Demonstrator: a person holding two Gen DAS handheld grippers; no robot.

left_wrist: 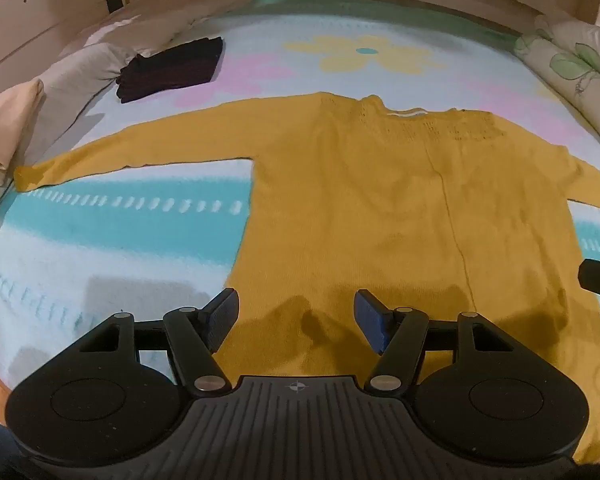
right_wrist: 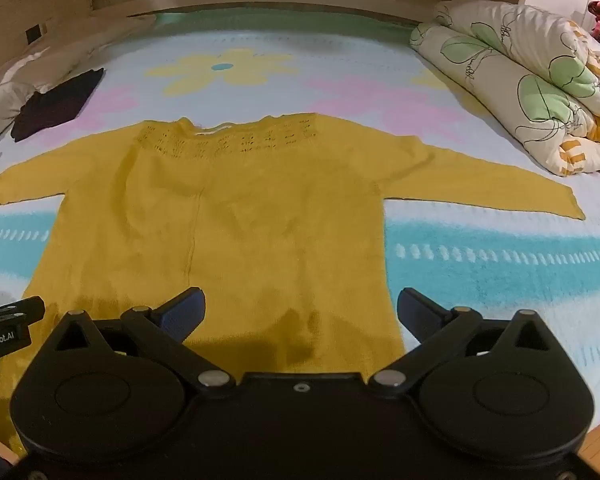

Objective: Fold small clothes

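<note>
Yellow knit sweater (left_wrist: 380,208) lies flat on the bed (left_wrist: 100,240), sleeves spread. My left gripper (left_wrist: 296,320) and right gripper (right_wrist: 300,316) hover at its hem, jaws apart, empty.

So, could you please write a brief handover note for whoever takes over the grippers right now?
Left gripper: open, empty, hovering over the hem of the yellow sweater, near its left side.
Right gripper: open, empty, over the hem near its right side.
The sweater lies flat on the bed cover, neckline far, both sleeves spread outward.
A dark folded garment sits far left by the pillows.
Done: sweater spread out. Left: every fold, probably sleeves first.
</note>
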